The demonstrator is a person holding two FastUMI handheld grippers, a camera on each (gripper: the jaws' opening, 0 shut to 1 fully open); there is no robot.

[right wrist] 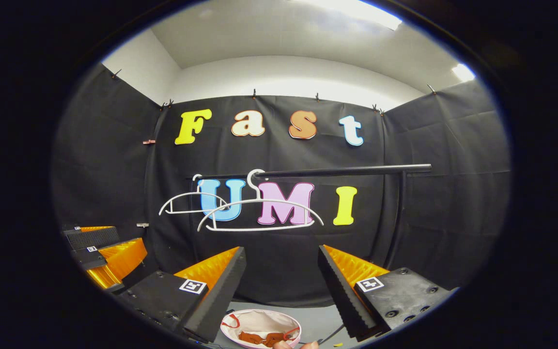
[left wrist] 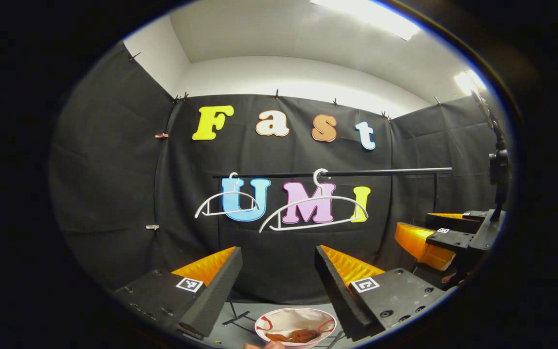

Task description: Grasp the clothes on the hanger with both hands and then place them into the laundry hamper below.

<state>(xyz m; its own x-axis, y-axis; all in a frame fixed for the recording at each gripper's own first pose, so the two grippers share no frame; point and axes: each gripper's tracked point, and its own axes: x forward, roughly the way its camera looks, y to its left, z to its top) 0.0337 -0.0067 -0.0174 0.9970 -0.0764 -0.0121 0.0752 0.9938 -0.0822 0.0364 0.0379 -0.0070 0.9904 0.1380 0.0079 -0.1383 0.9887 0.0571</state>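
Two white hangers (left wrist: 233, 193) (left wrist: 322, 197) hang bare on a black rail (left wrist: 356, 172) in front of the back wall. Below, a pale round laundry hamper (left wrist: 293, 318) holds a rust-brown garment (left wrist: 298, 335). My left gripper (left wrist: 276, 286) stands open above the hamper, with nothing between its fingers. In the right gripper view the same hangers (right wrist: 194, 194) (right wrist: 262, 200), rail (right wrist: 347, 170), hamper (right wrist: 259, 321) and garment (right wrist: 262, 338) appear, and my right gripper (right wrist: 281, 286) is open and holds nothing. Each gripper sees the other beside it: the right gripper (left wrist: 434, 232) and the left gripper (right wrist: 102, 249).
The rail's upright post (right wrist: 397, 218) stands at the right. A black stand with a mounted device (left wrist: 499, 169) rises at the far right. Black frame feet (left wrist: 238, 317) lie on the grey floor beside the hamper. A person's fingertip (left wrist: 264, 345) shows at the bottom edge.
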